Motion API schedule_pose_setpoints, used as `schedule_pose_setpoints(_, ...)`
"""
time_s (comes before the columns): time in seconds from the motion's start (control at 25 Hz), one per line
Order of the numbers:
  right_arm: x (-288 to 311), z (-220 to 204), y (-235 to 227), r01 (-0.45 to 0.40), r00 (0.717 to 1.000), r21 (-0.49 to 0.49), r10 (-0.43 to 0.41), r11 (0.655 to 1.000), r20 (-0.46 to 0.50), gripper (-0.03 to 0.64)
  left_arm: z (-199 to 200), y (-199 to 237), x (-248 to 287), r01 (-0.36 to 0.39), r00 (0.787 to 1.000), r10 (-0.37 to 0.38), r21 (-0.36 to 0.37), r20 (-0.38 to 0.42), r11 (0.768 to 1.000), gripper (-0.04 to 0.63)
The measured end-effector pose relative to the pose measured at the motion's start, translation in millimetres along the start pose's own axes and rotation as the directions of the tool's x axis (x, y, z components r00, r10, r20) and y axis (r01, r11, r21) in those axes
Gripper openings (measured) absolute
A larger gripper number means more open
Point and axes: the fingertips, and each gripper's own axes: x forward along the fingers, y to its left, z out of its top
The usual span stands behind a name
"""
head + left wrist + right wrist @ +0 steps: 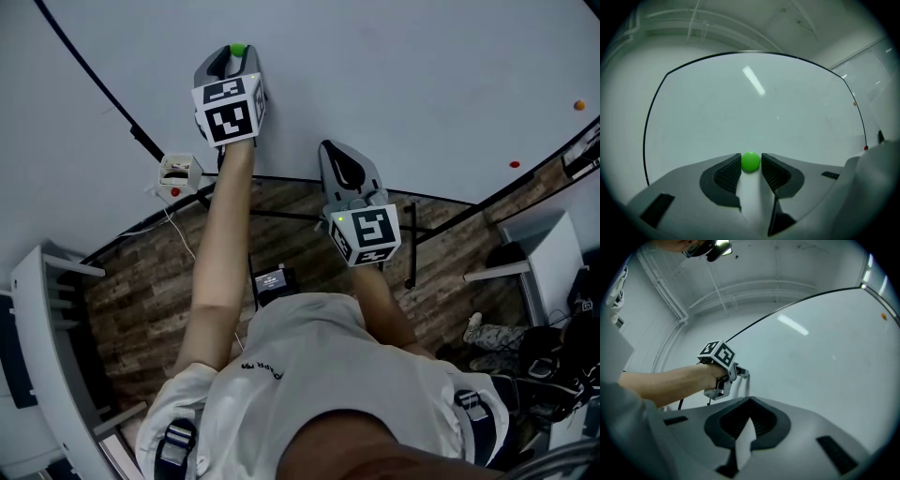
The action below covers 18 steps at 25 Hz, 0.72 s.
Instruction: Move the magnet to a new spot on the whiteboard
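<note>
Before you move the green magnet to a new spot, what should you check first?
1. Green magnet sits between the left gripper jaws: ok, a pad on each side.
2. Magnet already lifted off the whiteboard: cannot tell.
3. Bare board nearby for a new spot: ok, plenty all around.
4. Right gripper out of the way: ok, jaws together, empty, lower and to the side.
5. Orange dot and red dot clear of the magnet: ok, far off to the right.
</note>
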Motion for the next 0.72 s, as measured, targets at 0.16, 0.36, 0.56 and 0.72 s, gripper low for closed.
schedule_pose_setpoints(0.16,-0.5,-0.1,0.7,-0.003,1.0,-0.001,0.003,1.0,0.003,0.003,-1.1,2.1,-1.2,-0.008,1.0,0.008,-0.023,0.01,1.0,0.127)
schedule_pose_setpoints(0.36,-0.3,-0.8,-1.1,-0.004,1.0,0.0,0.004,1.0,0.004,0.003,-3.5,1.1,1.9,-0.009,1.0,0.009,-0.028,0.001,1.0,0.127)
schedule_pose_setpoints(0.56,-2.1,0.1,-1.0,-0.003,1.0,0.002,0.003,1.0,0.001,0.003,-3.8,1.6,2.4,-0.01,1.0,0.01,-0.031,-0.006,0.999,0.124)
schedule_pose_setpoints(0.72,-3.8,1.3,-3.9,0.004,1.0,0.005,-0.004,1.0,0.002,0.003,-2.2,2.4,0.6,-0.015,1.0,0.015,-0.033,-0.004,0.999,0.121)
